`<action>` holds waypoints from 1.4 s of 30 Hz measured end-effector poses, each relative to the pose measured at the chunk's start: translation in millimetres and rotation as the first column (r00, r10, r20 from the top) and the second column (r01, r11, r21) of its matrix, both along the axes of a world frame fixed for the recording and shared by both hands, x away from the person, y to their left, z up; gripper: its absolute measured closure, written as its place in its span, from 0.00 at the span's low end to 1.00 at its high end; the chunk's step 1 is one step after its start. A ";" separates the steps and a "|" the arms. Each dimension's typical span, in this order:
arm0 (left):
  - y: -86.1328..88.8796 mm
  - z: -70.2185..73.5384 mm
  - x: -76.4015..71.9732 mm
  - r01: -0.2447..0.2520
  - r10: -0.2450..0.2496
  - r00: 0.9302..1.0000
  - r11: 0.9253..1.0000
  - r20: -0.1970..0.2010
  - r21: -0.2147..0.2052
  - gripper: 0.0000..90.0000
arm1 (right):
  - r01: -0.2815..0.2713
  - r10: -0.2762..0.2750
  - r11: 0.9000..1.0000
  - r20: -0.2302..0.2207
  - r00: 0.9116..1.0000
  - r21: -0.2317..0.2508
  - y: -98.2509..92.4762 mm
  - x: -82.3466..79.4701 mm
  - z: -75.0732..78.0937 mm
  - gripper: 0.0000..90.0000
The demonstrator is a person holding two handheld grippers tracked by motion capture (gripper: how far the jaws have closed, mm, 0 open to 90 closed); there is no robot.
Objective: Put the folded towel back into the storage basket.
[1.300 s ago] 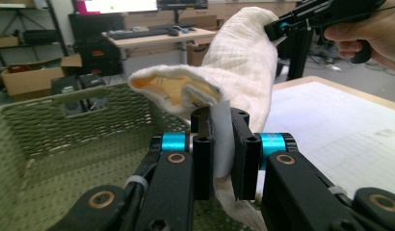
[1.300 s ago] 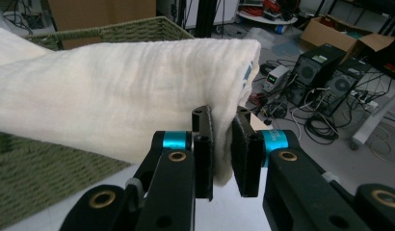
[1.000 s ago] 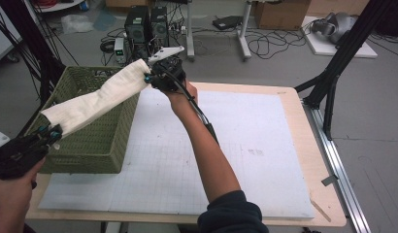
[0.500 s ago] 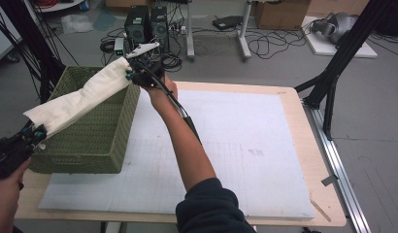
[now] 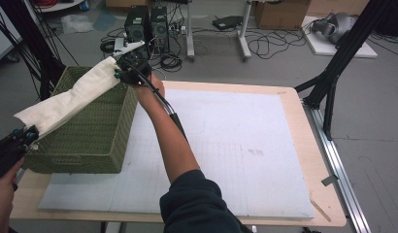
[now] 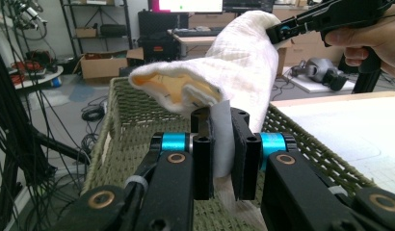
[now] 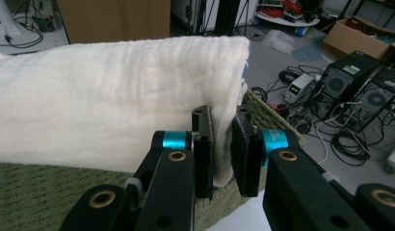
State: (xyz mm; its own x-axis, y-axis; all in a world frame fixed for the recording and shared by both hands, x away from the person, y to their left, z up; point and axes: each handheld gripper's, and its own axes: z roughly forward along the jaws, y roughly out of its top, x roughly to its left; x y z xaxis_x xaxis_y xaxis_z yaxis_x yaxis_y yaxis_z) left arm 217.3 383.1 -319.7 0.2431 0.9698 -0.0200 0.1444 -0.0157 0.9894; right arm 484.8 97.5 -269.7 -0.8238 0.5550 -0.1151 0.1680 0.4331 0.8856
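I am holding a folded white towel [image 5: 71, 99] up in the air, stretched out long between my two grippers. My left gripper [image 5: 23, 137] sits low at the near left, by the front corner of the green woven basket [image 5: 90, 141]. In the left gripper view [image 6: 219, 154] its black jaws are almost shut, and they pinch one end of the towel tight between them. My right gripper [image 5: 123, 73] is up at the far side of the basket, with my arm reaching across the worktop [image 5: 226, 141]. In the right gripper view [image 7: 222, 154] its jaws are nearly closed too, and they squeeze the edge of the other end of the towel. The towel hangs in a slanted line over the open top of the basket, higher at the far end. It does not seem to touch the basket's rim. The basket stands on the left part of the worktop, on the white mat [image 5: 245, 160].
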 end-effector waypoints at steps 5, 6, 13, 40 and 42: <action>6.3 -5.8 -0.1 -0.015 0.015 1.000 1.000 -0.014 0.000 0.90 | -0.004 0.004 1.000 0.002 1.000 -0.009 12.7 2.0 -2.0 0.90; 7.2 -6.6 0.1 -0.016 0.016 1.000 1.000 -0.017 0.002 0.90 | -0.003 0.003 1.000 0.003 1.000 -0.013 14.7 2.5 -2.9 0.90; 11.7 -8.6 4.1 -0.030 0.030 0.999 0.999 -0.035 0.017 0.89 | 0.002 -0.002 1.000 0.006 1.000 -0.020 24.7 6.4 -6.8 0.90; -8.5 -0.4 10.7 0.080 -0.082 0.996 0.994 -0.025 -0.070 0.36 | -0.036 0.037 0.999 -0.072 0.997 0.017 -32.8 -4.7 -2.5 0.47; -15.7 0.1 14.0 0.110 -0.113 0.993 0.990 -0.031 -0.086 0.31 | -0.045 0.047 0.998 -0.068 0.997 0.034 -47.3 -8.4 -2.1 0.43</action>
